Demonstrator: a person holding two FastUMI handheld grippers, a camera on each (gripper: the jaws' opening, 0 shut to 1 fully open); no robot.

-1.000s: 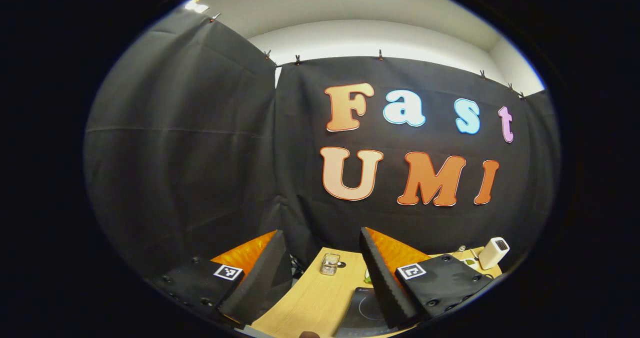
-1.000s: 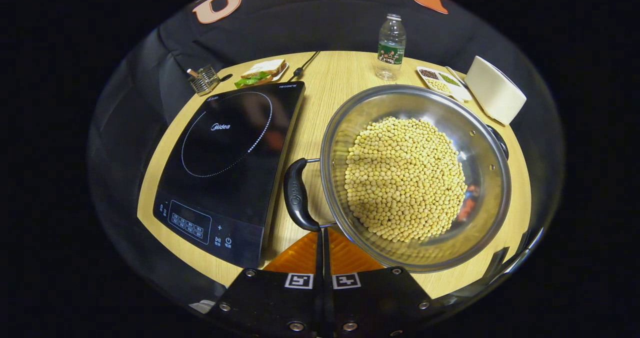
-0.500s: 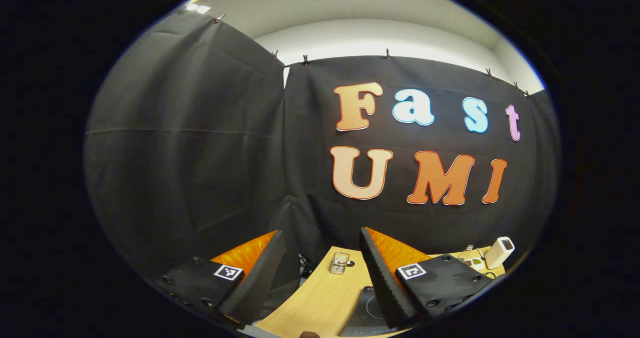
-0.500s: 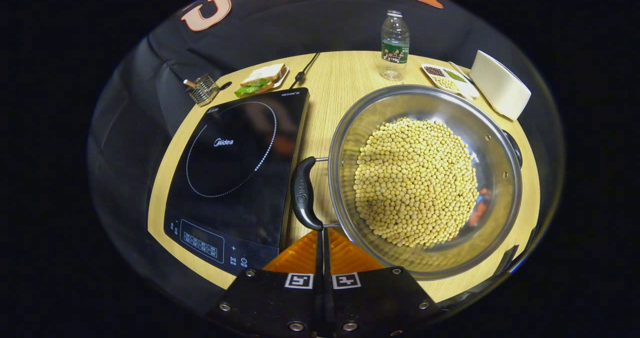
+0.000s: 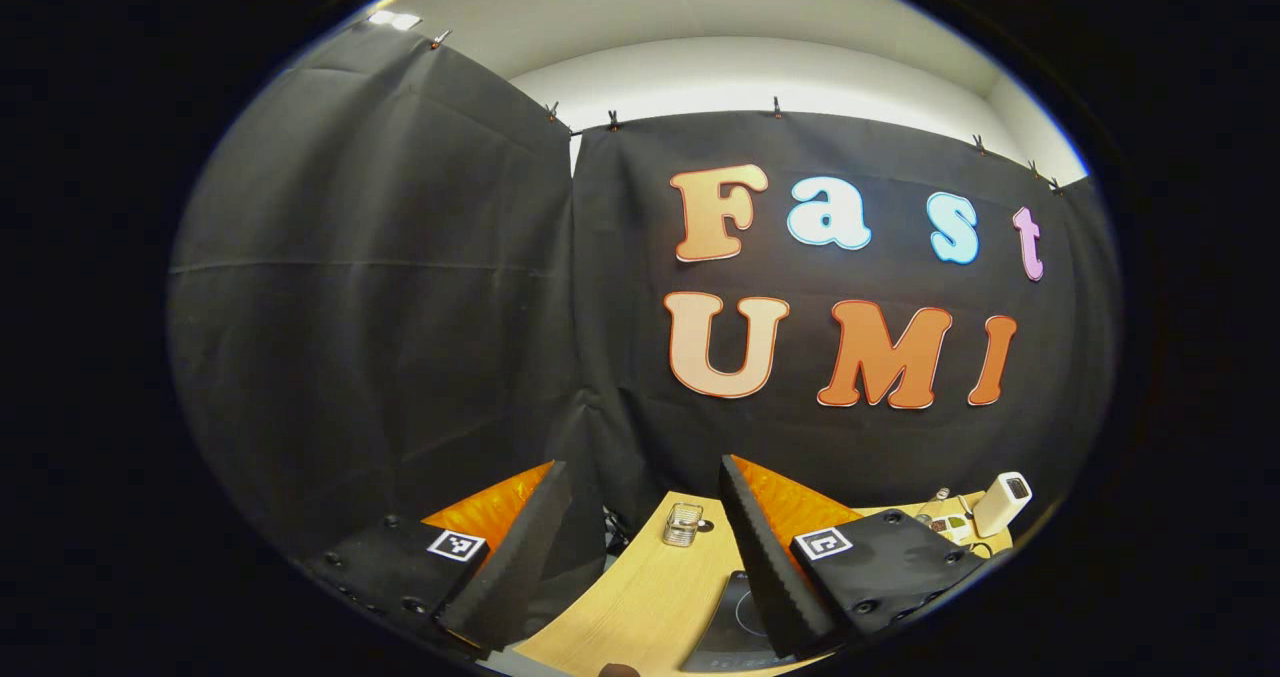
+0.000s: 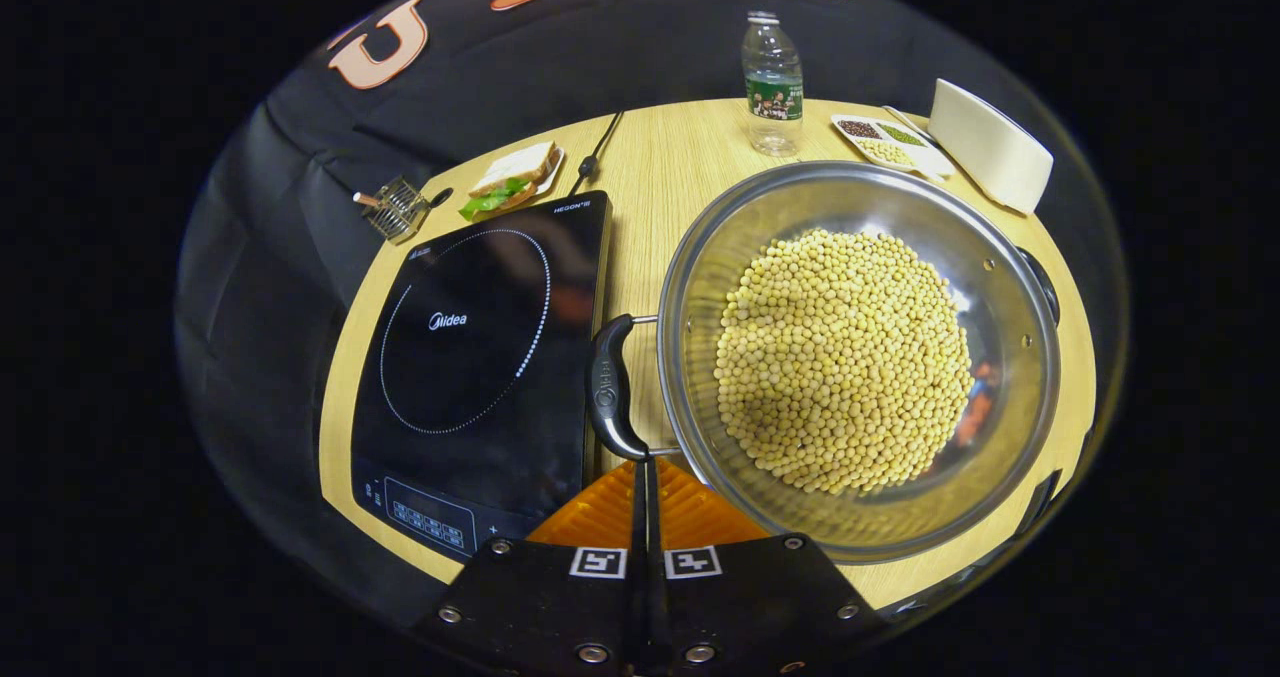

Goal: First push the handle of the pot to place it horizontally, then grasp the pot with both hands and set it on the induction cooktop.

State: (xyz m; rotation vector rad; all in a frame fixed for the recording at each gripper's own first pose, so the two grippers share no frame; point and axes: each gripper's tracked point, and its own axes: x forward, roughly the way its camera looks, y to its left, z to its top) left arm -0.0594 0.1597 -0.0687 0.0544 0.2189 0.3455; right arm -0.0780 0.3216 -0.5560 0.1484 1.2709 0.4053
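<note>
Left gripper [image 5: 640,517] hangs with its fingers wide apart and empty, aimed at the booth wall, raised above the induction cooktop [image 5: 735,617].

Right gripper [image 6: 640,472], in the right gripper view, has its fingers pressed together, tips at the near end of the pot's black handle [image 6: 607,389]. Right of the induction cooktop [image 6: 470,357] on the wooden table [image 6: 660,167] sits the steel pot [image 6: 858,357], heaped with soybeans [image 6: 840,357]. A hard or off-centre shove would likely skid the pot and spill beans.
</note>
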